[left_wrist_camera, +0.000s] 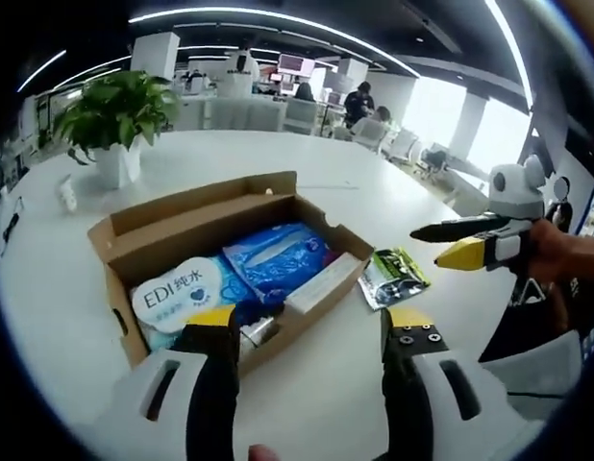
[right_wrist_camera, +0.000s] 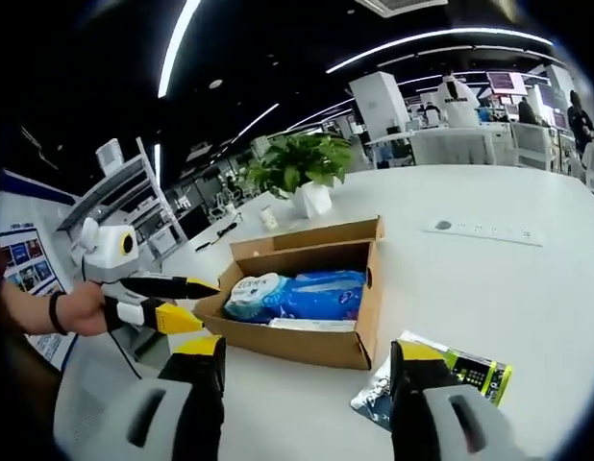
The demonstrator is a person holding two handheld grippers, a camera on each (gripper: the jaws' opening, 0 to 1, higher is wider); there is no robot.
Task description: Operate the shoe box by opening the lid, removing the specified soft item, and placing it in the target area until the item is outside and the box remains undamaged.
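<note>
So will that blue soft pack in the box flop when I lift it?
Probably: the blue pack looks like crinkled film, so it should sag and feel light. Glossy wrap may slip. It sits snug in the box, so it might drag.

Left gripper (left_wrist_camera: 311, 331): white moulded body, slotted shoulders, black jaws, yellow tips, two screws on one tip at 5 o'clock. Right gripper (right_wrist_camera: 307, 360): same pattern. Dark wristband (right_wrist_camera: 54, 312) at 9 o'clock
</note>
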